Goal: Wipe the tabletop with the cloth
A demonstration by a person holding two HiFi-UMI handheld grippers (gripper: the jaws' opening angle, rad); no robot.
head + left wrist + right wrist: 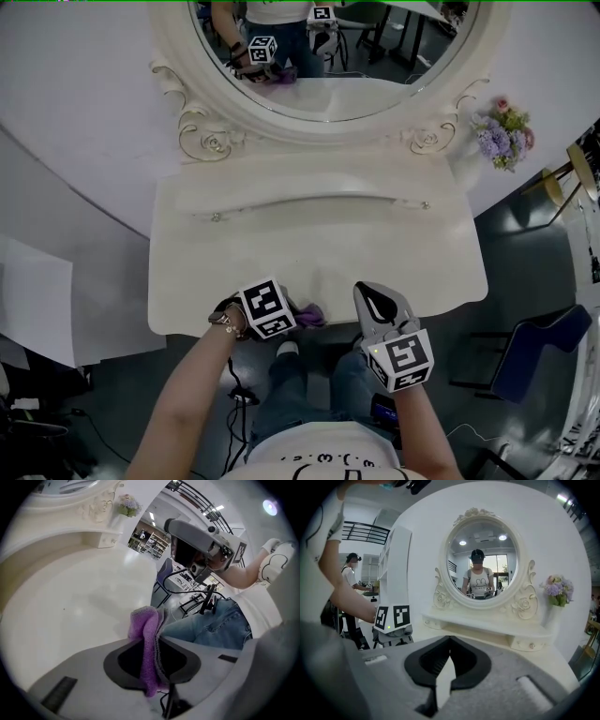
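The purple cloth (312,314) is at the front edge of the white tabletop (309,248), near the middle. My left gripper (298,315) is shut on it. In the left gripper view the cloth (145,620) is folded and clamped between the jaws of that gripper (152,641), with its end sticking out past the tips. My right gripper (371,292) hovers just to the right at the same edge, pointing towards the mirror. Its jaws (450,639) are shut with nothing between them.
An oval mirror (328,56) in an ornate frame rises behind a low raised shelf with drawer knobs (309,202). A vase of flowers (503,136) stands at the back right corner. A blue chair (534,352) sits on the floor to the right. My legs are under the front edge.
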